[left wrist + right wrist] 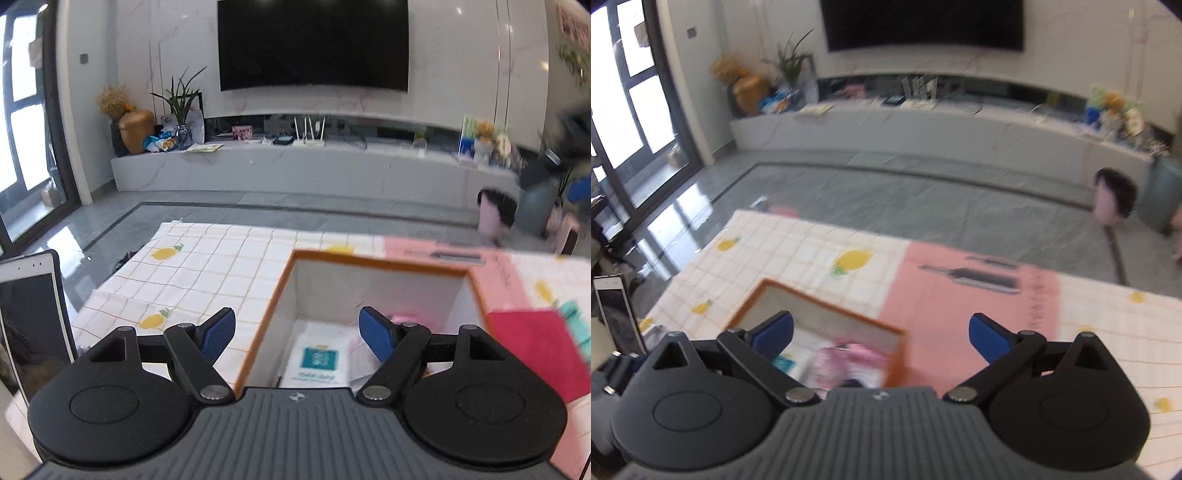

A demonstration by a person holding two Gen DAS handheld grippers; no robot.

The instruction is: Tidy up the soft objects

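The left gripper [297,334], a black two-finger tool with blue ribbed pads [218,334], stands wide with nothing between its fingers, above the near left edge of the orange-rimmed white cardboard box [376,260]. The right gripper [881,338], of the same make, is spread just as wide and empty, above the box's [820,301] right side in the blurred right wrist view. The open-topped box stands on a white tablecloth with an orange grid and lemon prints [207,266]. Inside it, on the bottom, lies a white plastic pouch with a teal square label [319,356], and beside that a pink soft item [400,317], partly hidden by the left gripper's right finger; the right wrist view shows the pink item [849,356] only as a blur. A flat pink carton printed with a dark tool picture [971,291] lies just right of the box, and a red sheet [535,350] lies nearer, at the right. A white tablet [31,317] stands upright at the table's left edge
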